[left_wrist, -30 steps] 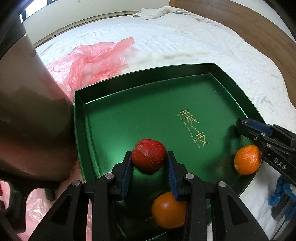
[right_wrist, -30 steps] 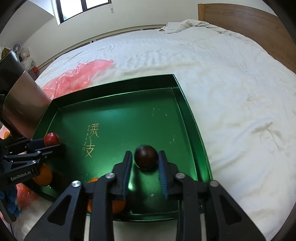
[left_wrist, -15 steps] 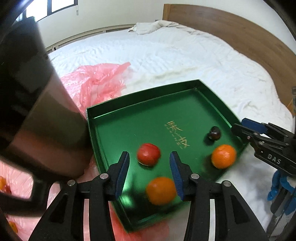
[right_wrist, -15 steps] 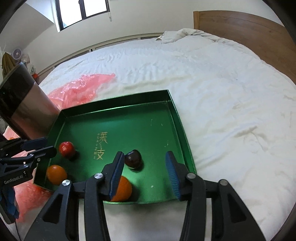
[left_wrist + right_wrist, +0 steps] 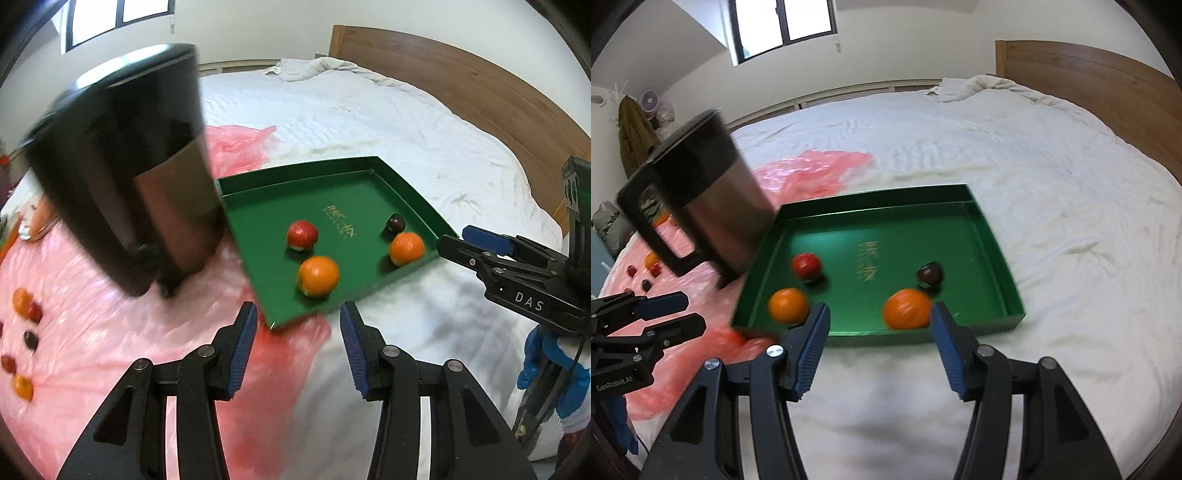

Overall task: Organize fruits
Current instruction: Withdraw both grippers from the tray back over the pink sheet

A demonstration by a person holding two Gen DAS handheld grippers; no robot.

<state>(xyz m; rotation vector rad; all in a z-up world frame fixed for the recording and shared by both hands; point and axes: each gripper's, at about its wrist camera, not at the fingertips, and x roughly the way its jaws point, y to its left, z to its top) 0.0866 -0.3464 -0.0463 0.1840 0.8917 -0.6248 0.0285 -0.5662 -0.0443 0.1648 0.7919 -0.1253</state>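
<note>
Both tongs hang above the bed with nothing between their blue pads. The left gripper (image 5: 297, 343) stands parted above the near corner of the green tray (image 5: 410, 190), where pink plastic sheet (image 5: 110, 325) shows under that corner; its jaws have just been opening, and they hold nothing. The right gripper (image 5: 879, 339) is spread wide over the white bedsheet (image 5: 1052, 192) just short of the tray's near edge, its jaws having just been opening too, with only bare sheet and the tray's near wall between them. Inside the tray lie four fruits, all apart from the pads: a red fruit (image 5: 806, 266) toward the left side, an orange (image 5: 788, 305) by the near-left corner, a second orange (image 5: 908, 309) against the near wall, and a small dark fruit (image 5: 929, 274) just behind that second orange, toward the right side. Gold characters (image 5: 868, 262) mark the middle of the tray floor. A tall dark metal jug (image 5: 713, 192) with a black handle stands just beside the tray's left edge, on the pink plastic. Further left on that plastic, several more small fruits (image 5: 26, 306), orange, red and dark, lie scattered and blurred. A wooden headboard (image 5: 461, 85) runs along the far side of the bed.
</note>
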